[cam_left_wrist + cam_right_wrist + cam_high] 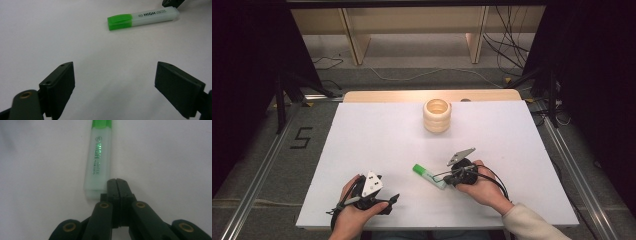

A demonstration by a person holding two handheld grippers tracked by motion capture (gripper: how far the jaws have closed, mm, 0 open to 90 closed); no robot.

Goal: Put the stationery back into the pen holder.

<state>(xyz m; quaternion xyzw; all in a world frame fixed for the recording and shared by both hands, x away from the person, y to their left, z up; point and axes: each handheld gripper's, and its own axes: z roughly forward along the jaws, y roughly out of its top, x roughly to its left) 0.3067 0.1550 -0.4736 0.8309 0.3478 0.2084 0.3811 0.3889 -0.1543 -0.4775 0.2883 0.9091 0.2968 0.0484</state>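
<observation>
A green-capped highlighter (429, 176) with a pale translucent body lies flat on the white tabletop (377, 145), cap toward the upper left. In the right gripper view the highlighter (98, 165) stretches away from the jaws, and my right gripper (117, 181) is shut with nothing between its pads, its tip right at the marker's rear end. My right gripper (447, 178) sits at that same end in the high view. My left gripper (393, 199) rests near the front edge; its jaws stand wide open and empty (115, 82), with the highlighter (143, 18) farther ahead.
A stack of pale wooden rings (437, 115) stands at the back middle of the table. A person's hands and a cream sleeve (532, 225) come in from the front edge. Cables and wooden shelf legs lie on the floor beyond.
</observation>
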